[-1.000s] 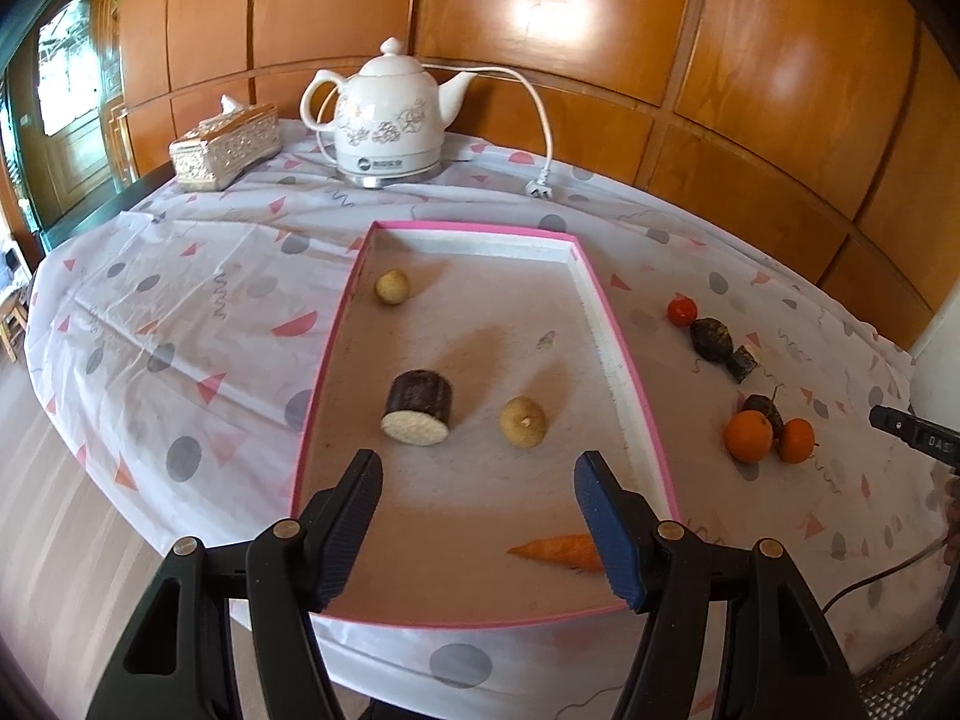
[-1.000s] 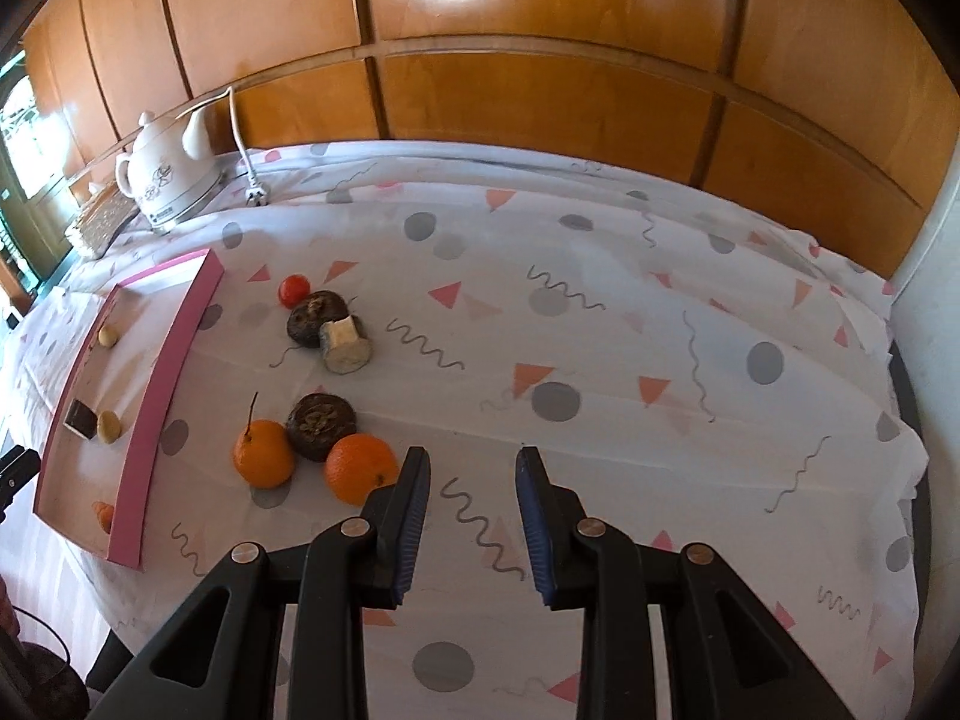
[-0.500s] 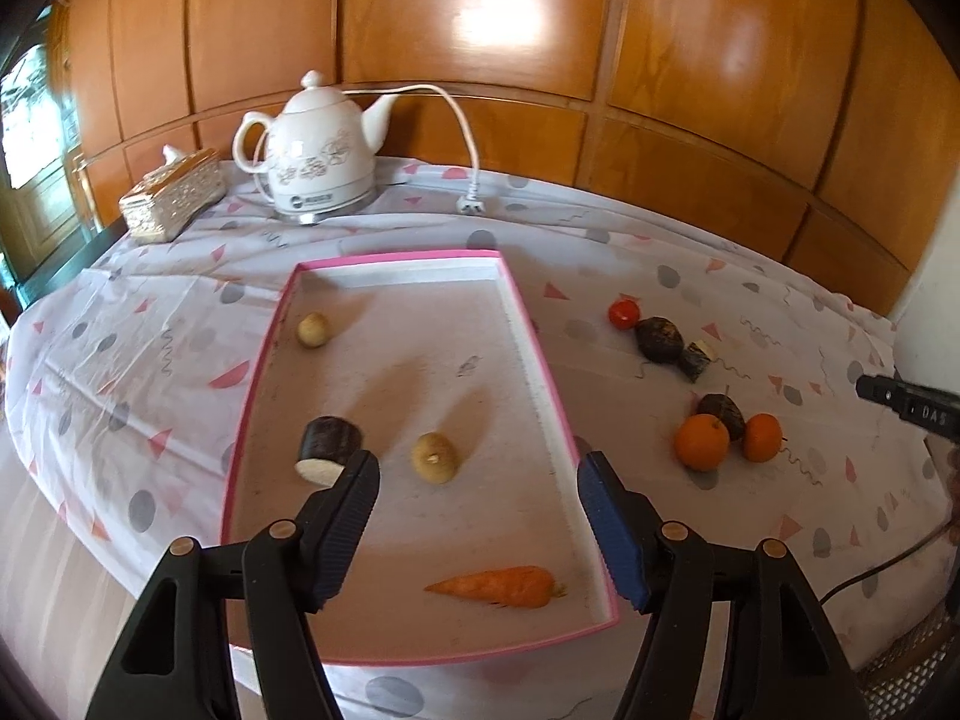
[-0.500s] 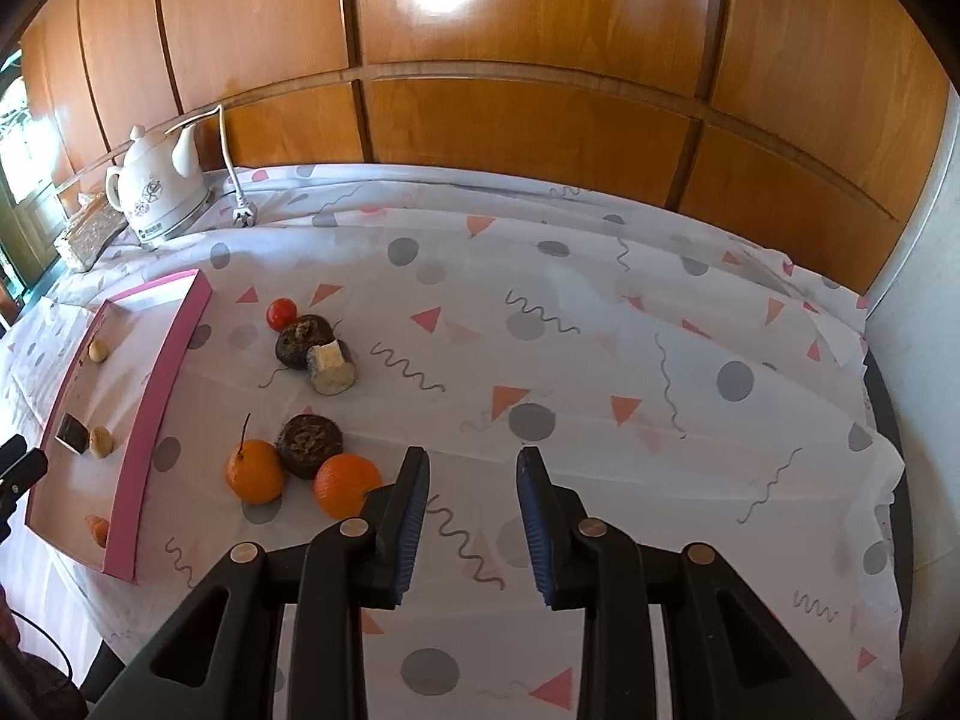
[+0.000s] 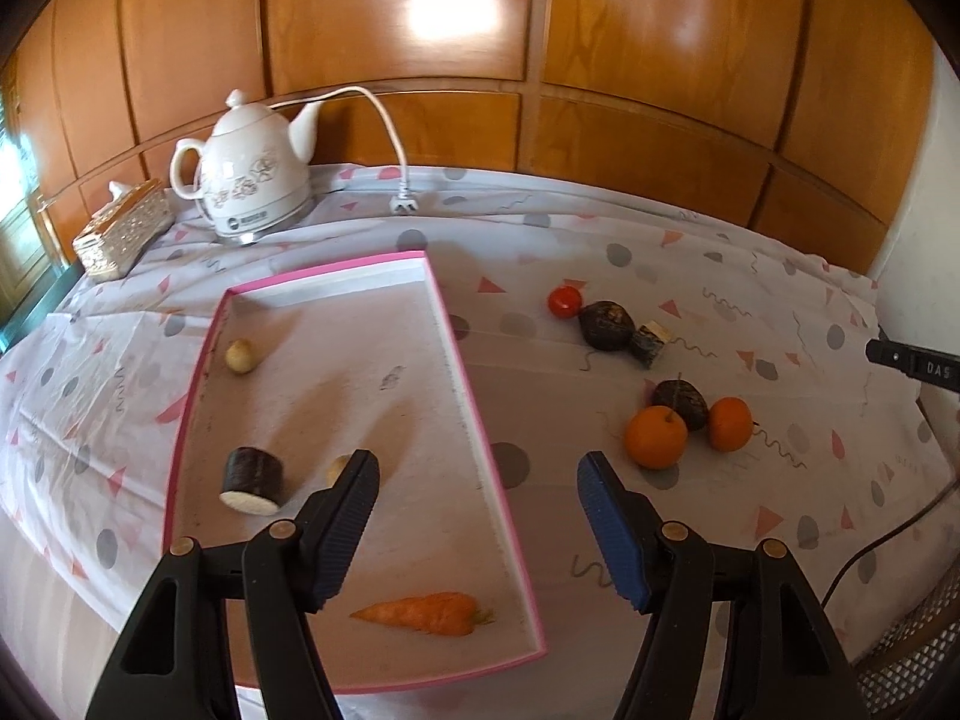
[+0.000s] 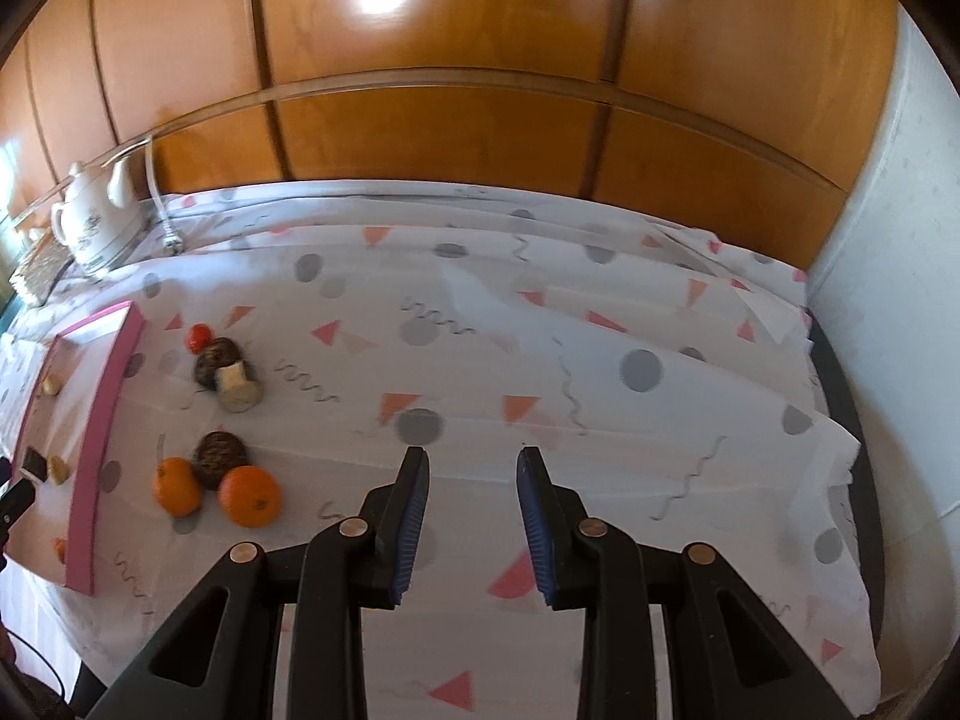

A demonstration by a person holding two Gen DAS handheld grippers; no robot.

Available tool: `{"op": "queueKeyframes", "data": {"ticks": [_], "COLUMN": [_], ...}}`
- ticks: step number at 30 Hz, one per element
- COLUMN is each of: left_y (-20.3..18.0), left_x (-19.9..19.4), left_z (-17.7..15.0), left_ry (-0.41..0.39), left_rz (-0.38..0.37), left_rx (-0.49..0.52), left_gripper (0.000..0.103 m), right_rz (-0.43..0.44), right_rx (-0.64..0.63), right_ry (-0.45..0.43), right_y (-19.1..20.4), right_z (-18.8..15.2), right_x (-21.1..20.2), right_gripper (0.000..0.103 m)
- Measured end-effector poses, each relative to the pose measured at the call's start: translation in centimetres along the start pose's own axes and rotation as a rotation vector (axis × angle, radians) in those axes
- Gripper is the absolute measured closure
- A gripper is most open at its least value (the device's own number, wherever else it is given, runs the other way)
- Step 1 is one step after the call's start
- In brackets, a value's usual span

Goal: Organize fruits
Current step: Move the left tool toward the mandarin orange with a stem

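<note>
On a round table covered by a white tablecloth (image 5: 690,276) printed with grey dots and pink triangles sits a shallow rectangular tray with a pink rim (image 5: 465,378). Inside the tray lie an orange carrot (image 5: 423,613) near the front edge, a dark-skinned cut cylinder with a pale face (image 5: 252,480), a small tan round piece (image 5: 241,355) toward the back left, and another tan piece (image 5: 336,468) partly hidden behind the left gripper's finger. Right of the tray, on the cloth, the fruits form two loose groups: toward the back, a small red tomato (image 5: 564,301), a dark round fruit (image 5: 606,325) and a dark cut chunk with a pale face (image 5: 649,345) touching it; nearer, two orange tangerines (image 5: 655,437) with a second dark round fruit (image 5: 681,402) between and just behind them. A white ceramic electric kettle (image 5: 252,180) with its cord and a woven tissue box (image 5: 120,228) stand at the back left, against wooden wall panels.

The left gripper (image 5: 479,525) hovers with its blue-padded jaws spread moderately wide over the tray's right rim, holding nothing. The right gripper (image 6: 474,531) hangs above bare cloth, right of the tangerines, its jaws narrow but with a clear gap between the pads and nothing between them. The right gripper's tip shows at the right edge of the left wrist view
</note>
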State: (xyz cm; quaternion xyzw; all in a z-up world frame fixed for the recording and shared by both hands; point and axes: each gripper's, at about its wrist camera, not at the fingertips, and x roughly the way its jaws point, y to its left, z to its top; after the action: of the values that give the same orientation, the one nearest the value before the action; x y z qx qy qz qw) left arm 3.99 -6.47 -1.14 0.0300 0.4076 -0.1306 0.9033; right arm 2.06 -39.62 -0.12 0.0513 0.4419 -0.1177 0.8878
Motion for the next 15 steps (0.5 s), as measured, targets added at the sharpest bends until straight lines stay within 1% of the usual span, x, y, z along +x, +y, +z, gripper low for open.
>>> {"op": "queueKeyframes", "data": {"ticks": [7,10,15], "left_y": [-2.1,-3.1,-4.5], "left_x": [1.1,1.6,2.7], "left_z": [0.5,0.6,0.9], "left_ry": [0.019,0.025,0.049], "left_rz": [-0.022,-0.033,-0.052], "left_rx": [0.043,0.064,0.097], "left_gripper": [0.034,0.034,0.034], "right_rz": [-0.067,-0.102,-0.170], "right_rx": [0.051,0.092,0.194], "right_ry": [0.020,0.029,0.033], "right_y": [-3.6,-5.5,-9.4], "right_z": [0.4,0.6,0.5], "right_x": [0.5,1.0,1.7], "right_gripper": [0.072,0.072,0.072]}}
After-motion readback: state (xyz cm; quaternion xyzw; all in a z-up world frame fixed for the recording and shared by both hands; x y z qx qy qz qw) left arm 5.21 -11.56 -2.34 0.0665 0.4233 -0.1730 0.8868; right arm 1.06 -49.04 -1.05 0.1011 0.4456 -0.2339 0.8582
